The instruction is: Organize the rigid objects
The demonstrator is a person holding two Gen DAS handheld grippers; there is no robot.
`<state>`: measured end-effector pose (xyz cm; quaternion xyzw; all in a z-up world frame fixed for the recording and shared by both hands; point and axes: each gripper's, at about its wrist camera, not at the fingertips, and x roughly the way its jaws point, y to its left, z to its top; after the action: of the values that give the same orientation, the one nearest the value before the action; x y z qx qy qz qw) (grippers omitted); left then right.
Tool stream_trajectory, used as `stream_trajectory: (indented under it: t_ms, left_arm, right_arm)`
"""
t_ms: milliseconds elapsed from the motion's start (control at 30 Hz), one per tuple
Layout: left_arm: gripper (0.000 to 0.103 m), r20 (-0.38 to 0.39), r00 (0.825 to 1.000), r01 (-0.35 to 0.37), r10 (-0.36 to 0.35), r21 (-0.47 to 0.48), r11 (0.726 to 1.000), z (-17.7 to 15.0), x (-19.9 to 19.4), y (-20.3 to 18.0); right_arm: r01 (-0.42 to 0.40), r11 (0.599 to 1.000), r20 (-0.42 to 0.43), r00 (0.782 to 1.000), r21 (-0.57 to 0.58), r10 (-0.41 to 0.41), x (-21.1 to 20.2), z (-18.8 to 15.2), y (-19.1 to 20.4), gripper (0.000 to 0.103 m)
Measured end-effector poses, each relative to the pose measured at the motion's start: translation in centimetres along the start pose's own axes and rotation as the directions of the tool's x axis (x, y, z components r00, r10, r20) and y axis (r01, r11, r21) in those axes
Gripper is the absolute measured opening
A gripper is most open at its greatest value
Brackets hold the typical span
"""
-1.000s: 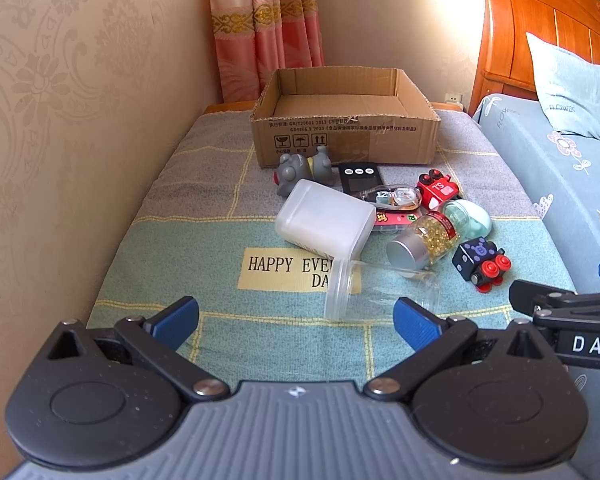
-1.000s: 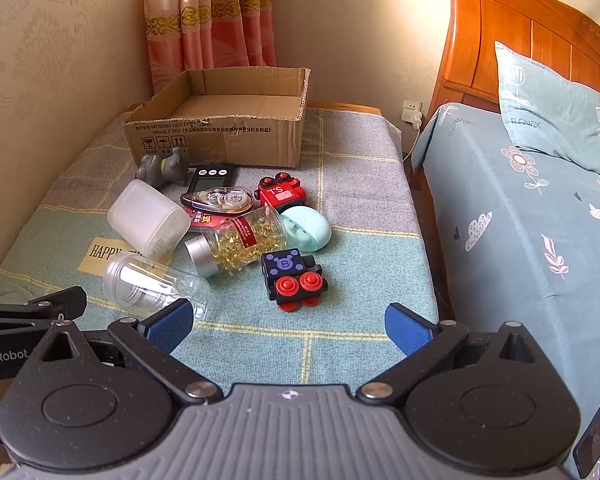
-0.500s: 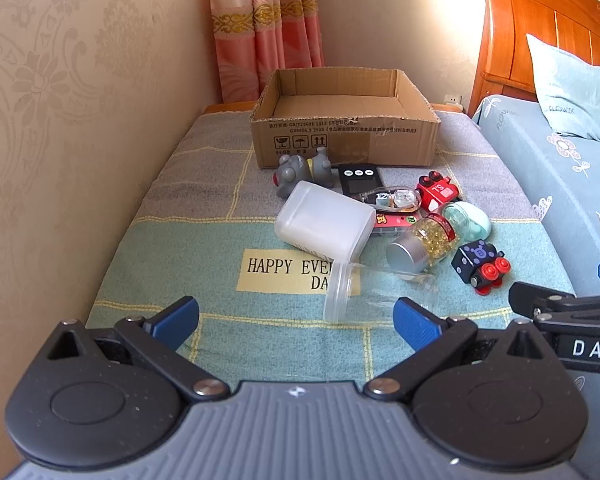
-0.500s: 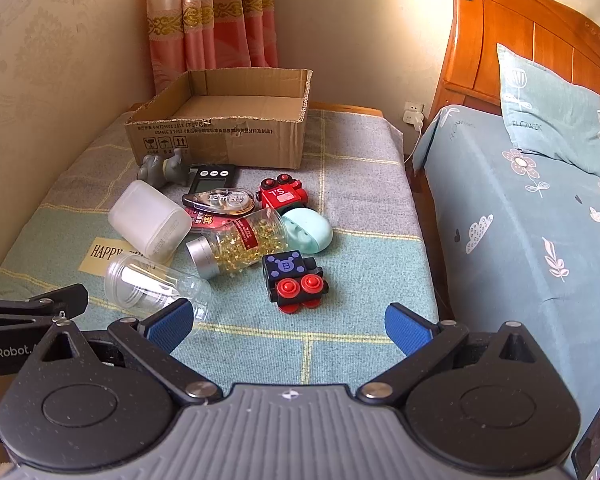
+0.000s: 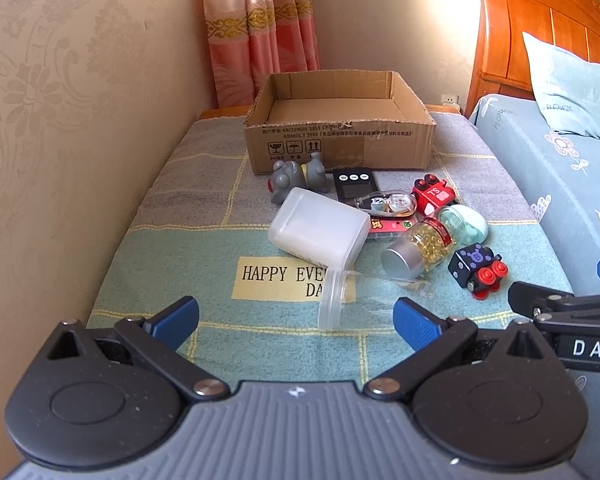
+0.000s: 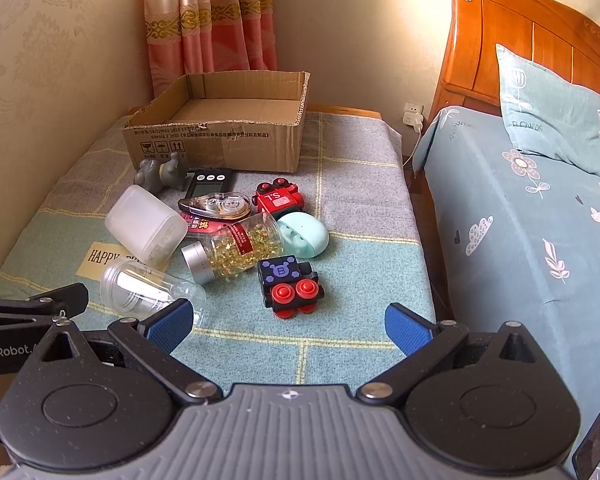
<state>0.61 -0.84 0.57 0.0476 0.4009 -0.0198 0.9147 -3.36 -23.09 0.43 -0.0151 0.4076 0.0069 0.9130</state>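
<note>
An open cardboard box (image 5: 340, 148) (image 6: 220, 140) stands empty at the far end of a blanket-covered table. In front of it lie a white frosted container (image 5: 320, 230) (image 6: 146, 224), a clear plastic cup (image 5: 340, 300) (image 6: 148, 286), a capsule bottle with a silver cap (image 5: 420, 246) (image 6: 236, 248), a black toy train (image 5: 476, 270) (image 6: 290, 284), a red toy train (image 5: 434, 196) (image 6: 278, 198), a mint case (image 5: 466, 228) (image 6: 304, 236), a tape dispenser (image 6: 216, 204), a black timer (image 5: 354, 186) and a grey toy (image 5: 296, 178). My left gripper (image 5: 296, 320) and right gripper (image 6: 288, 324) are both open and empty, near the table's front edge.
A wallpapered wall (image 5: 60, 160) runs along the table's left side. A bed with a blue flowered cover (image 6: 520, 220), a pillow (image 6: 552, 108) and a wooden headboard (image 6: 520, 40) lies to the right. A pink curtain (image 5: 260, 32) hangs behind the box.
Both grippers have shifted very slightly; the objects have not moved and both grippers stay open.
</note>
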Motion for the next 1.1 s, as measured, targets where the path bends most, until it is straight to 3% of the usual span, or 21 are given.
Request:
stream_trajectory:
  t_ms: [267,433,667,1100]
  left_arm:
    - [0.102,0.029,0.998,0.057,-0.059,0.044,0.997,0.2,0.8,-0.1]
    - [0.102,0.042,0.989,0.134,-0.138,0.098,0.986,0.2,1.7,-0.4]
    - [0.103,-0.047,0.969,0.247,-0.243,0.156,0.956,-0.1,4.6,-1.4]
    - [0.103,-0.093,0.977,0.210,-0.193,0.220,0.953,-0.5,9.0,-3.6]
  right_arm:
    - [-0.023,0.999,0.033,0.999,-0.024,0.024,0.1,0.2,-0.5,0.103]
    - [-0.062,0.996,0.066,0.996,-0.070,0.067,0.2,0.0,-1.2,0.103]
    - [-0.042,0.997,0.053,0.998,-0.069,0.046,1.3,-0.4,-2.9,0.103]
    - [-0.045,0.998,0.000,0.999,-0.031,0.045,3.5,-0.4,-4.0,0.103]
